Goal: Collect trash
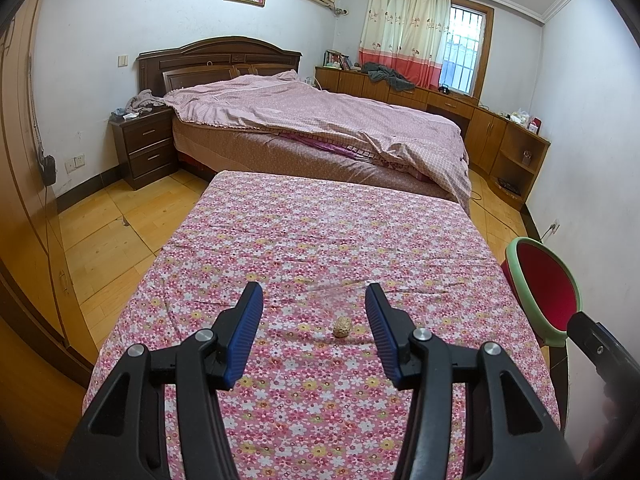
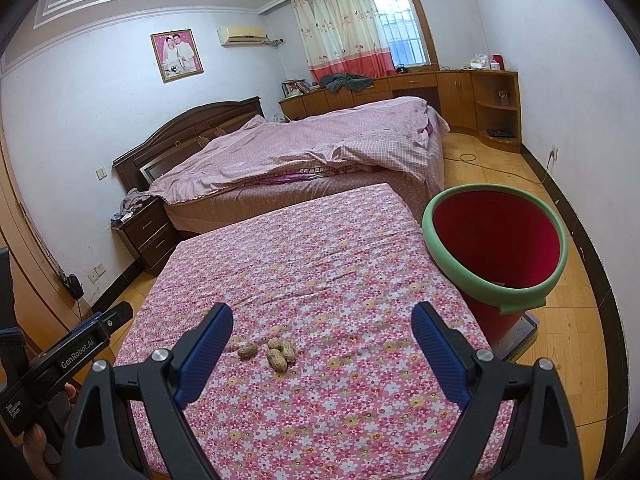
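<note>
- Peanuts in their shells lie in a small cluster on the floral cloth of the table, toward its near end and well away from either side edge; one nut sits slightly apart on the left of the group.
- Left claw hovers over the cloth with its blue pads spread and nothing between them; one peanut shows on the cloth just beyond the gap.
- Right claw is likewise released, its pads wide apart above the cluster, touching none of the nuts.
- Red bucket with a green rim stands on the floor against the table's right edge, its mouth open and tilted toward the camera.
- Bed with a pink quilt lies just past the table's far edge.
- Bare wooden floor runs along the table's left side up to the wardrobe.
</note>
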A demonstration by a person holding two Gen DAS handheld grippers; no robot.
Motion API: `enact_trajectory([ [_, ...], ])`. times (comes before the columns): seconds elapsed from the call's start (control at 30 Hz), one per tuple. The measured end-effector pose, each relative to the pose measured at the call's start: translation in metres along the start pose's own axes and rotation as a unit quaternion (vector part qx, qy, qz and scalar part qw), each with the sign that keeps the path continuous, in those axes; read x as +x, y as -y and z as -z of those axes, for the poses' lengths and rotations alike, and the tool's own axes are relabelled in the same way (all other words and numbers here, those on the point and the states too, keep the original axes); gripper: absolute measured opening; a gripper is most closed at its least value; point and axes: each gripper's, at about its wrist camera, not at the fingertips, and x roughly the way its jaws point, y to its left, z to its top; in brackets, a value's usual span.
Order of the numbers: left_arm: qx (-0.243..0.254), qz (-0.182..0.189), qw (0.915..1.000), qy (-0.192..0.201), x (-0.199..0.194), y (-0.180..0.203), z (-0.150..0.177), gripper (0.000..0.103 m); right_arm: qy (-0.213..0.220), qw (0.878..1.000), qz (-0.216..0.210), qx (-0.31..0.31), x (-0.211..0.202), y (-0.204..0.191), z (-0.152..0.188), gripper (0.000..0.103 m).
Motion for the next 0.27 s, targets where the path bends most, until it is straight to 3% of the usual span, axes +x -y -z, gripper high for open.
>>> enact_trajectory([
  [0.27, 0.000, 0.000, 1.0000, -0.004, 0.0015, 0.0007, 0.0005, 0.053, -0.001, 1.000, 0.000, 0.001, 0.0003, 0.0005, -0.0005, 0.093],
])
